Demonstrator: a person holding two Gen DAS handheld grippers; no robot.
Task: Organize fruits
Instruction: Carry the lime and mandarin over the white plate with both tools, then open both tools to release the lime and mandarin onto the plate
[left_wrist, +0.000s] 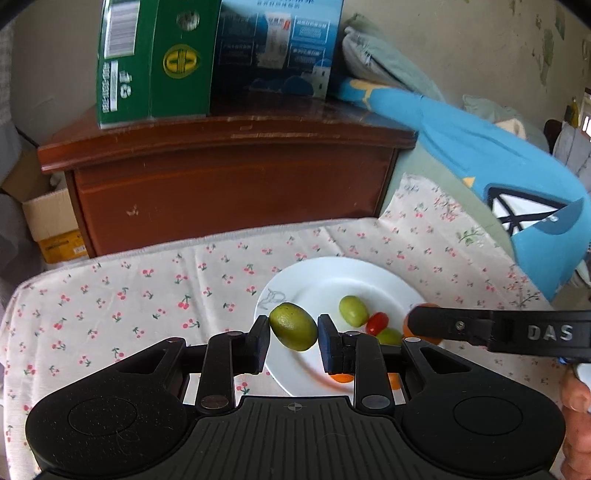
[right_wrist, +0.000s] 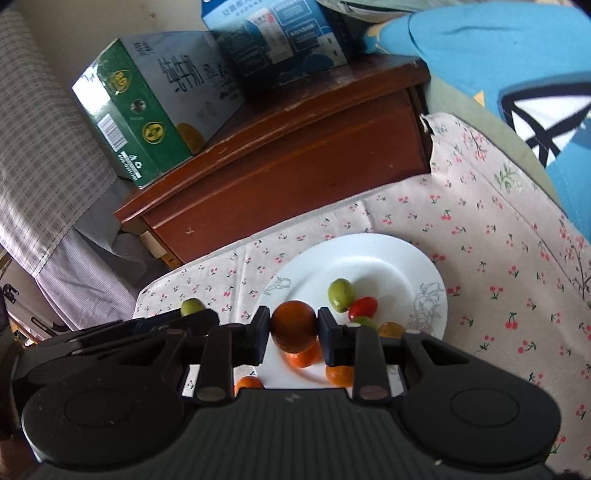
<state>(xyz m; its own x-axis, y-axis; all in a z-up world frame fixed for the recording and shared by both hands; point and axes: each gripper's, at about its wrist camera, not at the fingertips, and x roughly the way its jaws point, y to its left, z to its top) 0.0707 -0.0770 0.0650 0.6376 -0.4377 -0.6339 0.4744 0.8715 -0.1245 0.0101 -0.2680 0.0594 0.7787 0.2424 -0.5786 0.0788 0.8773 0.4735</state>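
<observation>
My left gripper (left_wrist: 293, 328) is shut on a green oval fruit (left_wrist: 293, 326) and holds it above the left part of the white plate (left_wrist: 328, 275). On the plate lie a second green fruit (left_wrist: 353, 311), a red cherry tomato (left_wrist: 377, 322) and small oranges partly hidden behind the fingers. My right gripper (right_wrist: 293, 326) is shut on a small orange (right_wrist: 293, 325) over the near part of the plate (right_wrist: 388, 258). Below it lie more oranges (right_wrist: 303, 356), a green fruit (right_wrist: 341, 293) and the tomato (right_wrist: 363, 307). The right gripper also shows in the left wrist view (left_wrist: 421, 321).
The plate sits on a cherry-print cloth (left_wrist: 129, 291). Behind it stands a brown wooden cabinet (left_wrist: 229, 184) with a green box (left_wrist: 155, 62) and a blue box (left_wrist: 277, 44) on top. Blue clothing (left_wrist: 498, 162) lies at the right. A cardboard box (left_wrist: 51, 221) stands at the left.
</observation>
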